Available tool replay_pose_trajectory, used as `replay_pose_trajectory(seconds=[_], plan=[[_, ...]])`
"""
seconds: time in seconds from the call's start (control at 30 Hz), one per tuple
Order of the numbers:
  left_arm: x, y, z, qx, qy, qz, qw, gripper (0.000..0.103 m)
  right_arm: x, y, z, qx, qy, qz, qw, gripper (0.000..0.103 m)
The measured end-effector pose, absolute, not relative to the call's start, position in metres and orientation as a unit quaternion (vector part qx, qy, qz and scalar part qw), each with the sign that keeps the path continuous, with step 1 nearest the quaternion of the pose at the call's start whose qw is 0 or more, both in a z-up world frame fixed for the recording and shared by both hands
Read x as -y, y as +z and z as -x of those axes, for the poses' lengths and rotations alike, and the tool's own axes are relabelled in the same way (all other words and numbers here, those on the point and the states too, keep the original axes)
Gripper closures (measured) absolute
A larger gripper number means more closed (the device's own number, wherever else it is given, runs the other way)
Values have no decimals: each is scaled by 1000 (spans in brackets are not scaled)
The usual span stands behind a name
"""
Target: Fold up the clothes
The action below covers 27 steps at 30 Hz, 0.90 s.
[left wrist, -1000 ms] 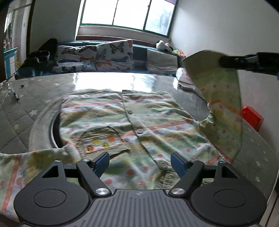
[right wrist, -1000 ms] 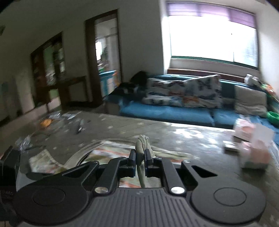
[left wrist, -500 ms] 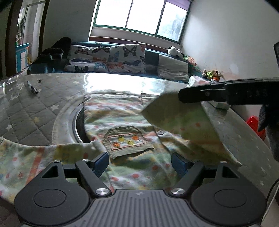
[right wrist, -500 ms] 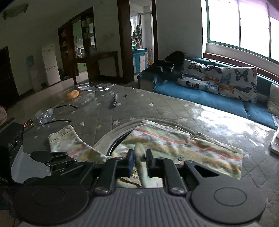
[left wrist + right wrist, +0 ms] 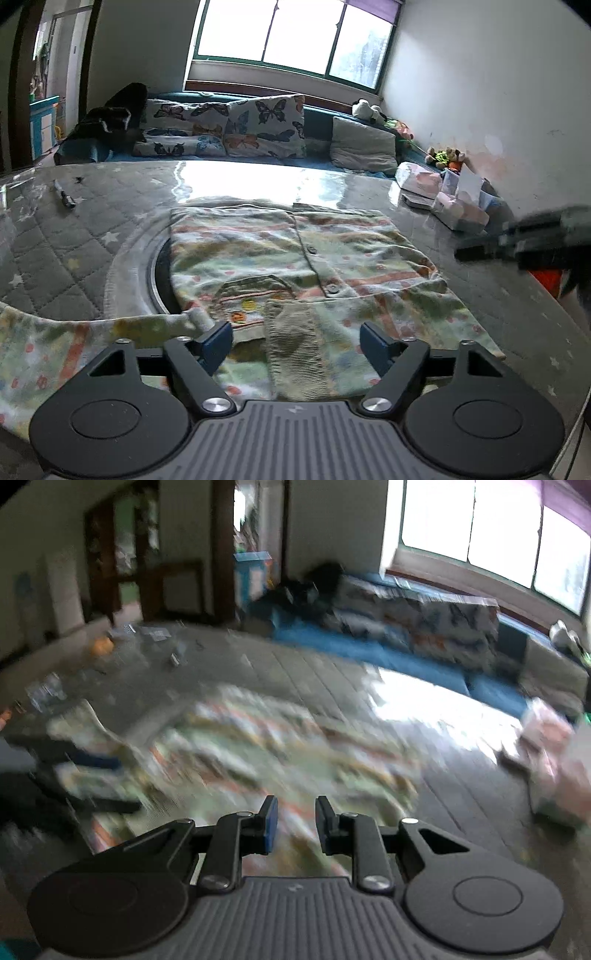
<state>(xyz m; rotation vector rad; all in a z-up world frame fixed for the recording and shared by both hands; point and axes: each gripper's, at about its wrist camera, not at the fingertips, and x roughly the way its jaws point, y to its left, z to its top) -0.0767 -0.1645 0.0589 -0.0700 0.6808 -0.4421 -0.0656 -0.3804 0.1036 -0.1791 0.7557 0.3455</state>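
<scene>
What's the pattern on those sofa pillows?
Butterflies on the sofa pillows, clearest in the left wrist view.

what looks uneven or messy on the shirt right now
The right sleeve lies folded across the patterned button shirt, its ribbed cuff partly over the chest pocket. The left sleeve is spread out unfolded, so the shirt looks lopsided.

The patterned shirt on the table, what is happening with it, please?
A person with a gripper in each hand is folding a patterned button shirt spread on a quilted table. One sleeve lies folded across the shirt's front; the other sleeve is spread out to the left. The left gripper hovers open above the near edge. The right gripper is open and holds nothing; its view is blurred.
</scene>
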Motion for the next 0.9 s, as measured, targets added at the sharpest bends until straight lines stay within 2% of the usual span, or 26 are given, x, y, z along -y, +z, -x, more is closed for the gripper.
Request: replay_pose_trajectory(seconds=[0.13, 0.23, 0.8, 0.9], plan=[[177, 56, 73, -336, -228, 28, 913, 46, 403, 75, 71, -408, 146, 86, 897, 81], [187, 54, 70, -340, -238, 23, 910, 53, 411, 60, 73, -413, 143, 73, 896, 81], [204, 34, 55, -373, -242, 7, 896, 56, 419, 37, 39, -398, 141, 25, 906, 81], [200, 34, 56, -373, -240, 10, 896, 56, 413, 43, 44, -388, 143, 41, 910, 74]])
